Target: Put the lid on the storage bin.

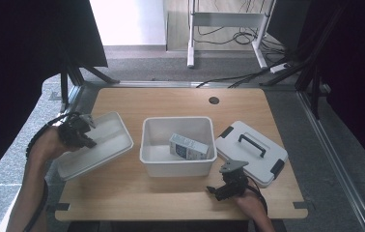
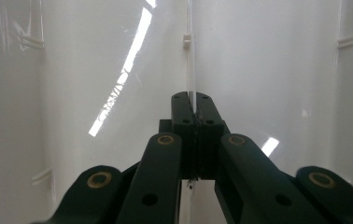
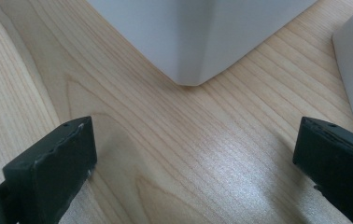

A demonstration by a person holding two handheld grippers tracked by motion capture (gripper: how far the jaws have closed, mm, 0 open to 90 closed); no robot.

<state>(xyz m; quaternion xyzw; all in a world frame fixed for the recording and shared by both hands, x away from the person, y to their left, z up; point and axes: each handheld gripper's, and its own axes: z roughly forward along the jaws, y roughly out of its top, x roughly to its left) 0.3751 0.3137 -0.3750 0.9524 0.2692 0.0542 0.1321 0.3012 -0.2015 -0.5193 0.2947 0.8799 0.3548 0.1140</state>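
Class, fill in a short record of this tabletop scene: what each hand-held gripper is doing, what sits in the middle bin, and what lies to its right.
left hand-held gripper: shut on the rim of the white tray, which is tilted
right hand-held gripper: open, nothing between the jaws, above the wooden table
middle bin: white, holds a small carton
right of bin: white lid with a dark handle, flat on the table
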